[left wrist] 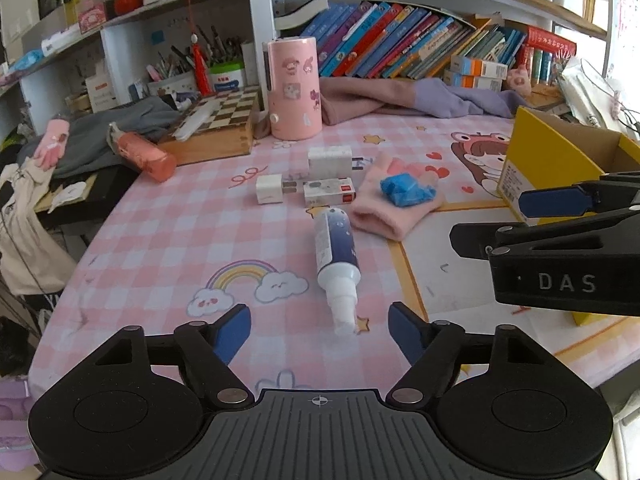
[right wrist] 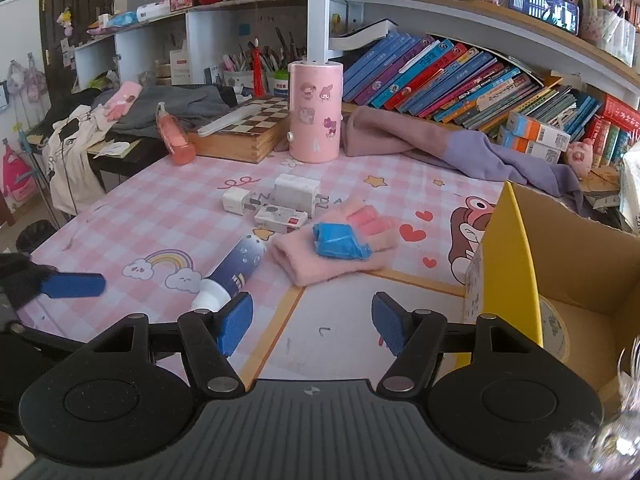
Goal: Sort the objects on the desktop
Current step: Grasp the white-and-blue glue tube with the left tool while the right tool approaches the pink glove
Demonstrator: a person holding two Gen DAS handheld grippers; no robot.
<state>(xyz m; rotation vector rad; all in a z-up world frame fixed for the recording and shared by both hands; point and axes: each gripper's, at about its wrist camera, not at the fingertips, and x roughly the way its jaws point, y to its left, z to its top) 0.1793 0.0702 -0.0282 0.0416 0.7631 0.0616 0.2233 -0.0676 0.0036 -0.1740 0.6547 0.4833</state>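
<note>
While the left gripper (left wrist: 319,334) hangs wide open and empty, the spray bottle (left wrist: 337,256) lies at twelve o'clock, nozzle nearest; straddling its body looks safer. Right view: right gripper (right wrist: 312,322) is also spread and empty, revealing tape inside the yellow box (right wrist: 508,264) at three o'clock.

pink checked desk mat (left wrist: 168,224) under cluttered white shelves (right wrist: 256,4), leaning book row (right wrist: 460,76) behind, daylight from right
</note>
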